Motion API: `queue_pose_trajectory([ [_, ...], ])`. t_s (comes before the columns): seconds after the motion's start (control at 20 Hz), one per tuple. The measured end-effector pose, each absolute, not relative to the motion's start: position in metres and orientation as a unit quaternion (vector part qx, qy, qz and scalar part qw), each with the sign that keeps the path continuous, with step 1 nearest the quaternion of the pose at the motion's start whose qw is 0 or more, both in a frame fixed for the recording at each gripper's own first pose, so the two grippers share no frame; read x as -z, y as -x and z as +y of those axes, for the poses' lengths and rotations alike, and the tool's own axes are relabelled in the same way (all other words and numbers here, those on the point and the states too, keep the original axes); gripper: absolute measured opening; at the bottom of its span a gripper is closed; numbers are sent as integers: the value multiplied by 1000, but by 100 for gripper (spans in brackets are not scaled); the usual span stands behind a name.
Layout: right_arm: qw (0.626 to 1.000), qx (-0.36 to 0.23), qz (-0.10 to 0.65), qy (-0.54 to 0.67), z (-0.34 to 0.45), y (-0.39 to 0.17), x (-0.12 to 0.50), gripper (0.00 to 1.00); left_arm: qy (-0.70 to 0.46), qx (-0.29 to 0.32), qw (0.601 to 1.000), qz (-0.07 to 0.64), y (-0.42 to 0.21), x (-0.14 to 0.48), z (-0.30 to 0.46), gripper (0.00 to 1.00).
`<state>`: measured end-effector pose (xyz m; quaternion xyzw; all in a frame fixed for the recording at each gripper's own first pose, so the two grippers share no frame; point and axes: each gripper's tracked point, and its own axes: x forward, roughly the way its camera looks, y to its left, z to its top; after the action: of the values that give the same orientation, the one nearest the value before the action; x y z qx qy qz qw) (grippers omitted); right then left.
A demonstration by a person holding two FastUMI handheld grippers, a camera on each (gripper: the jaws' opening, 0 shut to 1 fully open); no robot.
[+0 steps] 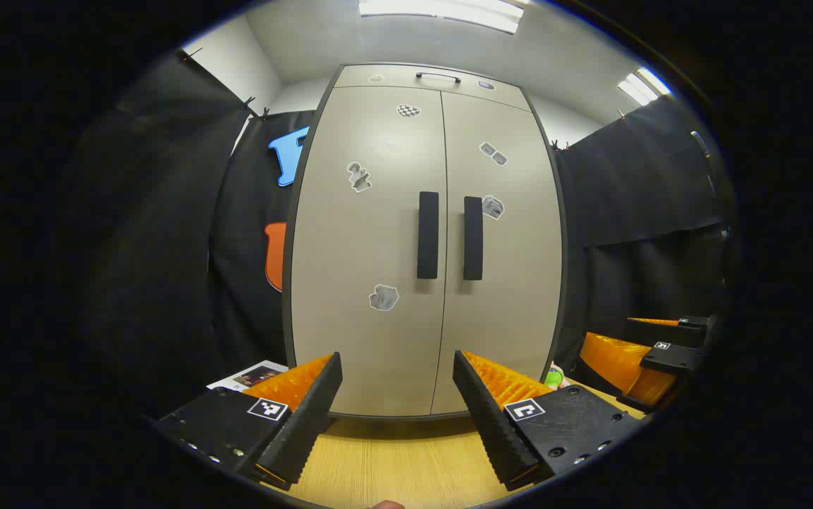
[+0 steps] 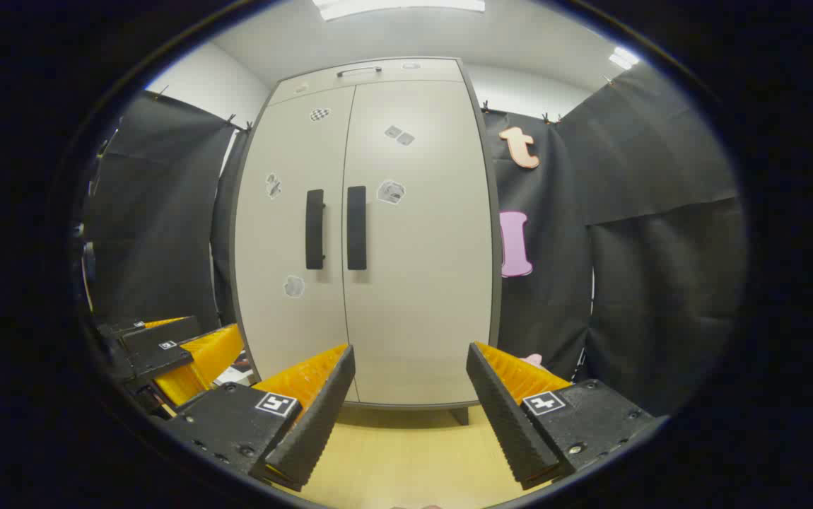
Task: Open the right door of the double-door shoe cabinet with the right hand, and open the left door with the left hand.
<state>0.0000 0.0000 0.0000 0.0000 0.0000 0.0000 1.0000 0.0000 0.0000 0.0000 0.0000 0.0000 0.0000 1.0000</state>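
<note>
A tall beige double-door shoe cabinet (image 1: 378, 233) (image 2: 420, 233) stands straight ahead with both doors closed. Two dark vertical handles sit side by side at the centre seam: the left door handle (image 1: 428, 235) (image 2: 315, 228) and the right door handle (image 1: 473, 237) (image 2: 357, 227). My left gripper (image 1: 397, 382) is open, well short of the doors, low and aimed at the seam. My right gripper (image 2: 410, 378) is open too, low in front of the right door. In the left gripper view the right gripper (image 1: 661, 357) appears off to the right. In the right gripper view the left gripper (image 2: 166, 350) appears at lower left.
The cabinet stands on a light wooden floor (image 1: 406, 459) (image 2: 406, 452). Black cloth walls close in on both sides. A sheet of paper (image 1: 247, 375) lies by the cabinet's left foot. Small stickers dot both doors, and a dark handle (image 1: 438, 75) sits on the cabinet's top panel.
</note>
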Motion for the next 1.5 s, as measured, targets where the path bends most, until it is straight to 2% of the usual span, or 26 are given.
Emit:
queue_pose_trajectory([
  [0.45, 1000, 2, -9, 1, 3, -5, -5, 98, -16, 4, 1000, -9, -5, -8, 1, 95],
  [0.75, 999, 5, -33, -1, 10, -24, -36, 100, -19, -3, 1000, -19, -10, -19, 13, 95],
  [0.8, 999, 4, -35, 1, 12, -28, -41, 97, -21, -5, 1000, -22, -12, -23, 16, 95],
  [1.0, 999, -4, -39, 6, 25, -47, -54, 98, -25, -9, 999, -32, -15, -38, 26, 95],
  [1.05, 999, -6, -38, 6, 28, -52, -56, 100, -25, -7, 999, -31, -15, -36, 27, 95],
  [1.5, 998, -20, -56, 11, 50, -114, -94, 98, -22, -18, 1000, -9, 11, -19, 43, 95],
])
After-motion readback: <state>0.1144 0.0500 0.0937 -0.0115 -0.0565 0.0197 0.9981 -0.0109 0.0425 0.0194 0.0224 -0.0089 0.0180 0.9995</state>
